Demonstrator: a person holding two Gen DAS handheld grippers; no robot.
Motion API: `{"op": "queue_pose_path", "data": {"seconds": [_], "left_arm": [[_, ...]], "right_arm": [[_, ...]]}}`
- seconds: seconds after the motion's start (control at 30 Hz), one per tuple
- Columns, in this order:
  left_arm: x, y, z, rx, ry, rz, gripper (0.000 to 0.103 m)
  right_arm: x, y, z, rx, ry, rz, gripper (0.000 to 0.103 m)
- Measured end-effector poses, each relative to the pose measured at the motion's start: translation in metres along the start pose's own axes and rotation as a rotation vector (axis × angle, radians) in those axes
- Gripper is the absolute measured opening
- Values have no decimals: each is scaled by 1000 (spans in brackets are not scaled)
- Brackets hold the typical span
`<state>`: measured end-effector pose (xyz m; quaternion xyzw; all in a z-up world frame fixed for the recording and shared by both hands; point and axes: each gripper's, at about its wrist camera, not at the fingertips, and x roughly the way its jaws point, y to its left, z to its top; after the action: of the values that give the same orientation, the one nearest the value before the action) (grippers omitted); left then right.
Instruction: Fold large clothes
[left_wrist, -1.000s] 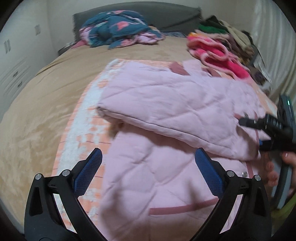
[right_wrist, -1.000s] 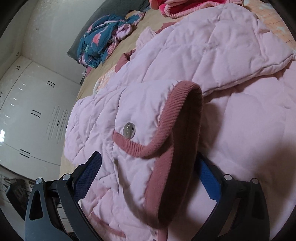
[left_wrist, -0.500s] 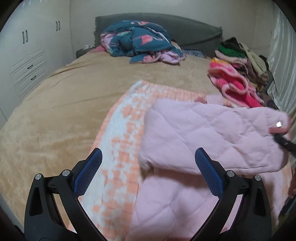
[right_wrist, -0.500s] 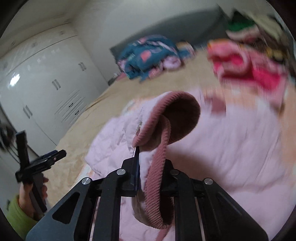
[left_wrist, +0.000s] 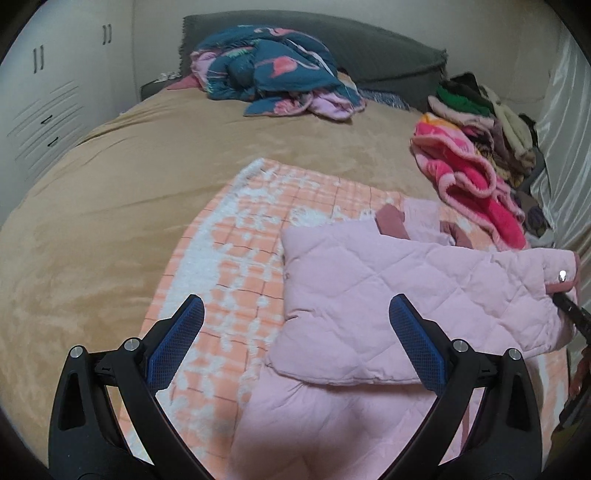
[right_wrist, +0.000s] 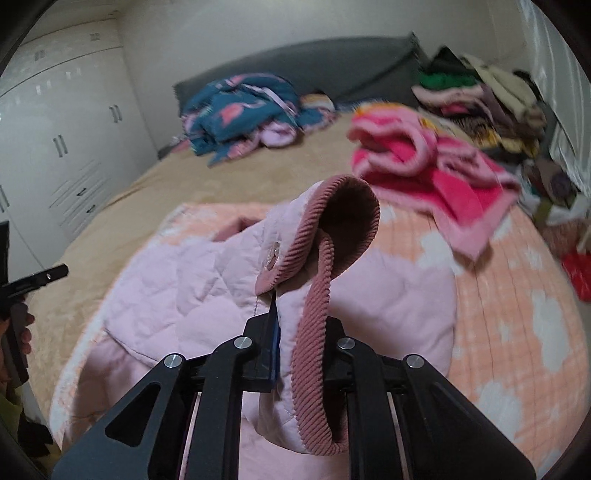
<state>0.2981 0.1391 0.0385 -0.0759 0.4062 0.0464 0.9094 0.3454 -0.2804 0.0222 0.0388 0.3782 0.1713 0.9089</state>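
Note:
A pale pink quilted jacket (left_wrist: 388, 295) lies on an orange-and-white checked blanket (left_wrist: 251, 236) on the bed. My right gripper (right_wrist: 299, 332) is shut on the jacket's sleeve (right_wrist: 221, 291) near its dusty-rose ribbed cuff (right_wrist: 332, 236) and holds it lifted above the jacket body. In the left wrist view the right gripper (left_wrist: 569, 310) shows at the right edge, holding the sleeve stretched across the jacket. My left gripper (left_wrist: 295, 339) is open and empty, above the jacket's left side and the blanket.
A teal and pink flowered bundle (left_wrist: 269, 70) lies near the grey headboard (left_wrist: 369, 51). A bright pink fleece garment (left_wrist: 469, 181) and a stack of folded clothes (left_wrist: 480, 110) sit at the right. White wardrobes (right_wrist: 62, 140) stand left. Tan bedspread (left_wrist: 110, 192) spreads left.
My right gripper closed on the sleeve by the cuff and lifted it, pulling it across the jacket. My left gripper drew back and stayed open.

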Motion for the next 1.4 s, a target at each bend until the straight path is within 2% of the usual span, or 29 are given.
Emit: {"op": "queue_pose_path", "data": {"seconds": [0.23,0.4,0.5,0.57,0.63,0.73,0.83,0.93,1.03,1.17,1.27,1.3,1.4], "left_arm": [[28,-33,1,82,24,-33,94],[58,-59,-8,125,64,-73,94],[76,-72,-18,150,100,-104,87],[94,-78,-27,161,156,-104,85],[110,-82,-35,178,202,-85,85],[122,-84,-46,206,214,-71,85],[128,-81,-50,184,219,-81,87],[133,-80,-52,169,230,-83,89],[135,-79,-53,159,234,-78,89],[135,-78,-55,156,230,-84,89],[135,-77,-55,151,223,-93,89],[135,-77,-55,151,222,-94,89],[136,-76,-57,161,219,-94,89]], "right_arm": [[30,-12,-15,52,49,-62,13],[43,-13,-19,40,70,-94,15],[48,-16,-21,51,92,-107,18],[53,-19,-23,58,110,-119,24],[56,-21,-25,66,124,-139,34],[55,-26,-28,87,145,-147,45],[41,-25,-24,80,94,-207,56],[26,-15,-15,70,4,-231,62],[28,10,-6,-6,-19,-187,64],[61,44,-1,-116,57,-135,64],[103,55,-9,-156,190,-126,66],[123,55,-17,-171,261,-146,68],[147,59,-33,-221,277,-193,70]]}}
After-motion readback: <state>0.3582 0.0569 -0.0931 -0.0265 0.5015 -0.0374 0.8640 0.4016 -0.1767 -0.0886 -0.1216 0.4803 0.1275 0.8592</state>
